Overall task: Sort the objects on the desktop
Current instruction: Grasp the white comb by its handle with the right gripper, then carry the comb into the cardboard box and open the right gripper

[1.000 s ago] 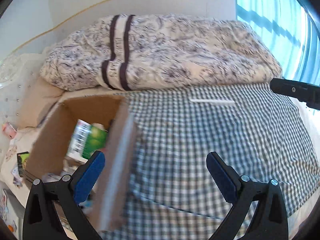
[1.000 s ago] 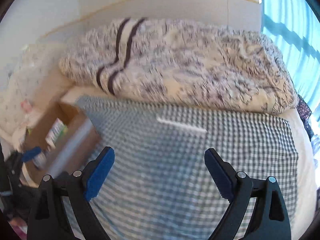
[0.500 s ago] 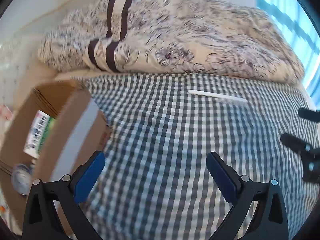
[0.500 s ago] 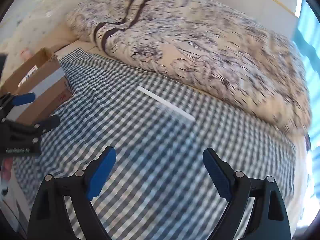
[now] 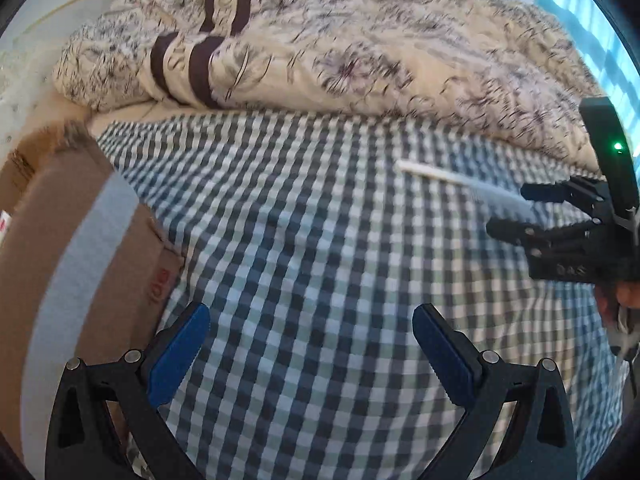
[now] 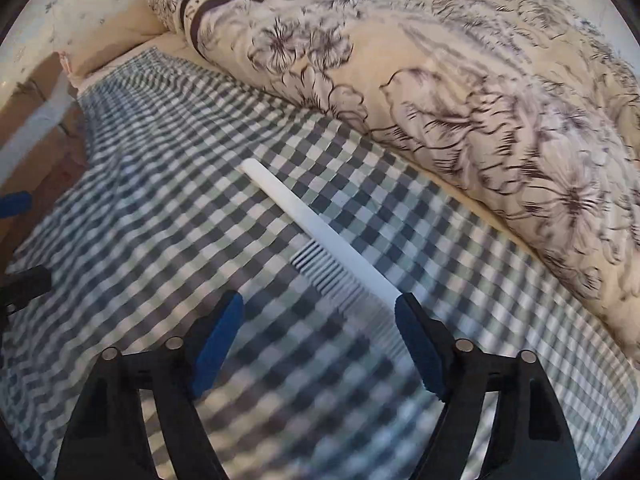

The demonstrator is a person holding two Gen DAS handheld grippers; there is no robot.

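Observation:
A white comb (image 6: 316, 220) lies flat on the checked cloth (image 6: 168, 184), its handle pointing up-left and its teeth toward me. My right gripper (image 6: 320, 312) is open, hovering just over the toothed end, whose tip reaches the right pad (image 6: 416, 336). In the left wrist view the comb (image 5: 452, 180) lies at the right, with the right gripper (image 5: 508, 212) beside its far end. My left gripper (image 5: 312, 328) is open over bare checked cloth (image 5: 304, 216), nothing between its pads. A cardboard box (image 5: 76, 248) sits at its left.
A crumpled floral duvet (image 6: 460, 80) with dark stripes is piled along the far side of the cloth. The cardboard box edge (image 6: 32, 128) shows at the far left in the right wrist view. A hand (image 5: 624, 300) holds the right gripper.
Both grippers have moved forward over the cloth. The right one has closed in on the comb, which now sits between its pads; the box has slid to the left edge of both views.

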